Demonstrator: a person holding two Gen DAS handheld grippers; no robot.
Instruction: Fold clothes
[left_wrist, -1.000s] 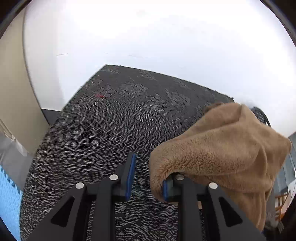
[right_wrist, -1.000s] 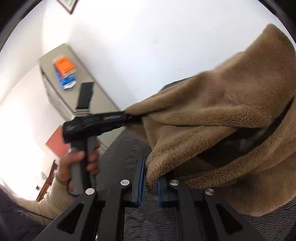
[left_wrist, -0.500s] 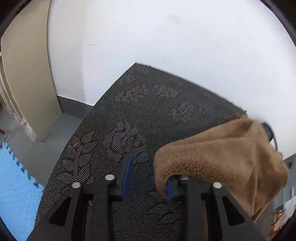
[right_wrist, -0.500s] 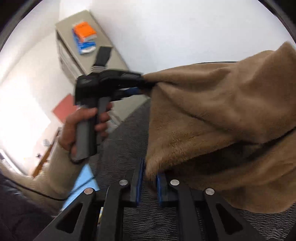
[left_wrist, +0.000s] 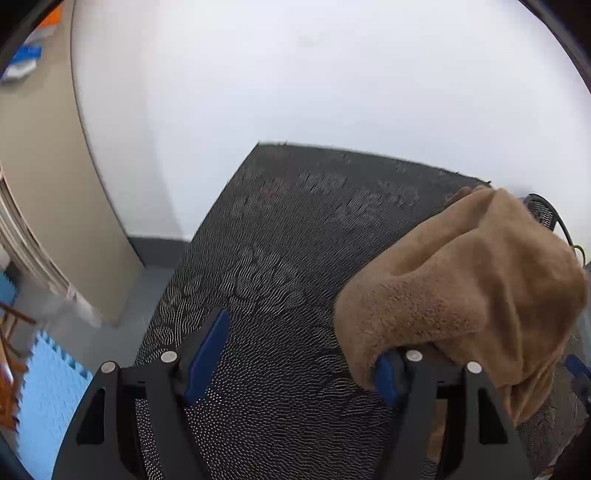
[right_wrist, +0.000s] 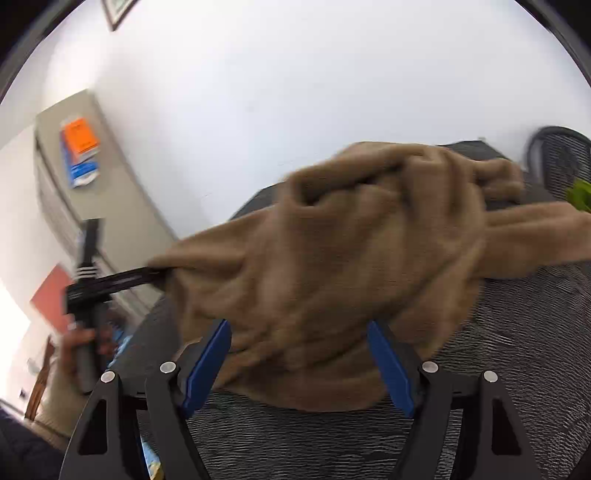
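Your right gripper stands spread, nothing pinched, with the brown fleece garment bunched on the dark patterned table just ahead, between its fingers. Your left gripper is spread too, the fleece only draped over its right finger. You look mid-fold, cloth rumpled; next you need a clean edge to pinch and lay flat

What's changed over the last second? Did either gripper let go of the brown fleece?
The right gripper let go: its jaws, shut on the brown fleece half a second ago, now stand wide open, and the cloth has dropped in a heap onto the dark patterned surface. The left gripper was open throughout, with the fleece still draped over its right finger only.
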